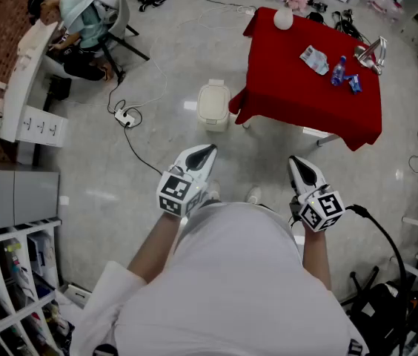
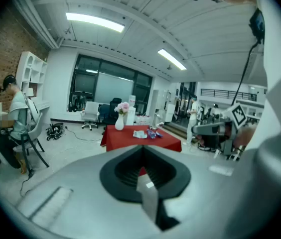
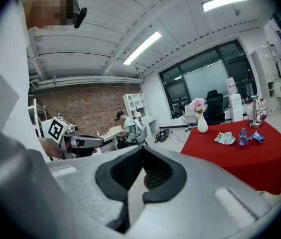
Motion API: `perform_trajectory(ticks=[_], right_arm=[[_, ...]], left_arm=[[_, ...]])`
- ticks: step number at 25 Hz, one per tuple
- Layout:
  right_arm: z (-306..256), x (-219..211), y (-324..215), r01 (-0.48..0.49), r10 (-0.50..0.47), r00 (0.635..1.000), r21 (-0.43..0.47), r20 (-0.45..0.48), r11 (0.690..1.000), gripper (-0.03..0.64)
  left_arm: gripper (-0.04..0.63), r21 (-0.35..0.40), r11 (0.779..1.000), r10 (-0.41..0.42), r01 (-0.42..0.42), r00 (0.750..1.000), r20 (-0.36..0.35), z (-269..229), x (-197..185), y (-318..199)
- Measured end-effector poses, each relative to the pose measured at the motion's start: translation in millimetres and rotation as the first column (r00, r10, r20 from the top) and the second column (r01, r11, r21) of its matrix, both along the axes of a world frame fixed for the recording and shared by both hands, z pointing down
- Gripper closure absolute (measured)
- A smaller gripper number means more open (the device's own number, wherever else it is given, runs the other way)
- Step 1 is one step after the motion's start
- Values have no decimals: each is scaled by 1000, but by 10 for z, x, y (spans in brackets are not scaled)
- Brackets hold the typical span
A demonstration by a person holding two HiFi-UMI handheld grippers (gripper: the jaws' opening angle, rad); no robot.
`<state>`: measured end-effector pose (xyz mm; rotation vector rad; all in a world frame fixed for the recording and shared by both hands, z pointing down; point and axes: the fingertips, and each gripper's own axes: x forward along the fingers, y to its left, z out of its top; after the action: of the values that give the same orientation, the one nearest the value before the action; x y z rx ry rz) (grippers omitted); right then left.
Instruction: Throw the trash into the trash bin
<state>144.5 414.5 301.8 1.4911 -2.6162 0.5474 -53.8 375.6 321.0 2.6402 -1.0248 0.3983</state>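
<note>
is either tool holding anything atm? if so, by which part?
Nothing is held. The left tool and right tool are both shut with nothing between the jaws. The trash lies untouched on the red table.

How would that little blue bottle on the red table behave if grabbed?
The blue bottle looks like thin, see-through plastic, so it is probably light and apt to dent when squeezed. It is narrow and seems to stand upright, so a nudge could tip it and let it roll.
</note>
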Motion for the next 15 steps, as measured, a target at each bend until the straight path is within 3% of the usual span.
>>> perform_trajectory(ticks=[15], right_arm=[[35,-115,-25,-4,4,1000,-17,-8,1000,618]], left_arm=[[592,-18,1000,22,-22,1000,1,61,-83,-54]])
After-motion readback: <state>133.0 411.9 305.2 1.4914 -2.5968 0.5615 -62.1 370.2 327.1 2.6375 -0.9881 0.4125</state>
